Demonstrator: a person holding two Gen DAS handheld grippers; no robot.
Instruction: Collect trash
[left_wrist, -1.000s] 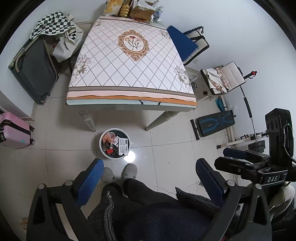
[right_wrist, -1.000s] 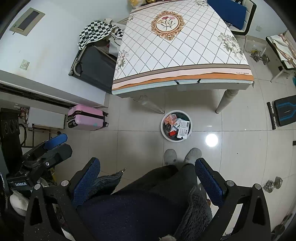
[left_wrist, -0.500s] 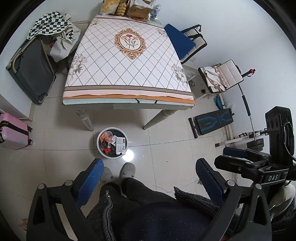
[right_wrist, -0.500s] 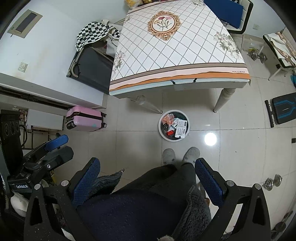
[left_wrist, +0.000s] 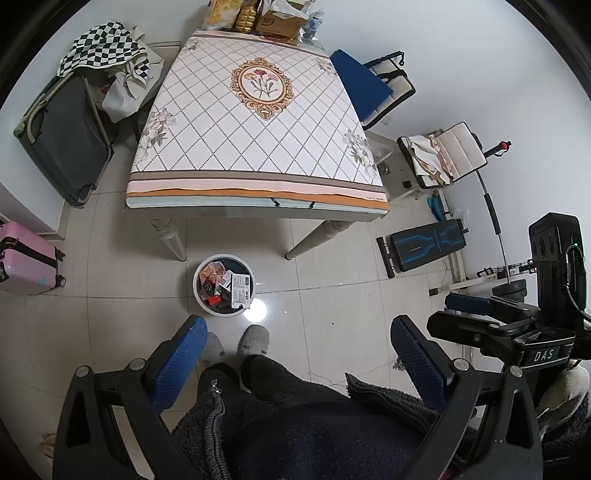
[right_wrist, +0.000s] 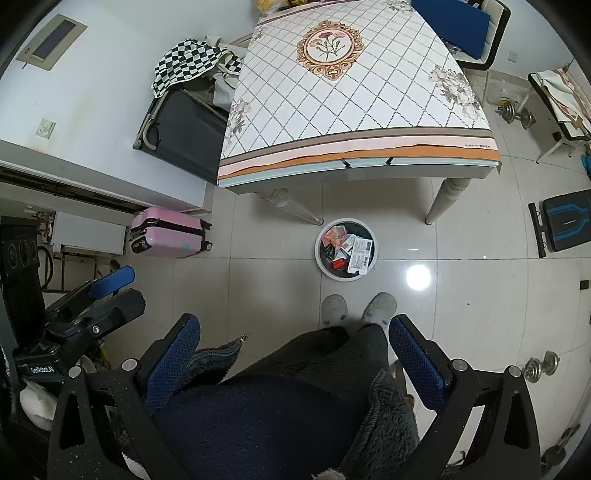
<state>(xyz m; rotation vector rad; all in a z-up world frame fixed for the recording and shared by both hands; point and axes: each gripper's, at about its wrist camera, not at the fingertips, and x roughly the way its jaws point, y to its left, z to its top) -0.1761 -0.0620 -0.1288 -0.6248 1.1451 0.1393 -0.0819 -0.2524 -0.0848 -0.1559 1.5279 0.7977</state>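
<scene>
A round white trash bin (left_wrist: 198, 295) holding wrappers and paper stands on the tiled floor in front of the table (left_wrist: 255, 147); it also shows in the right wrist view (right_wrist: 320, 260). My left gripper (left_wrist: 297, 332) is open and empty, held high above the person's legs and slippers. My right gripper (right_wrist: 293, 328) is open and empty at the same height. Each gripper shows in the other's view, the right (left_wrist: 472, 306) and the left (right_wrist: 110, 280).
A patterned cloth covers the table, with boxes and bags (left_wrist: 266, 16) at its far end. A dark suitcase (left_wrist: 62, 140), a pink suitcase (left_wrist: 26, 258), chairs (left_wrist: 369, 81), an exercise bench (left_wrist: 424, 243) and dumbbells (right_wrist: 539, 365) stand around.
Both views have drifted slightly; the table and bin sit a little lower and left in the frames. Both grippers stay open and empty.
</scene>
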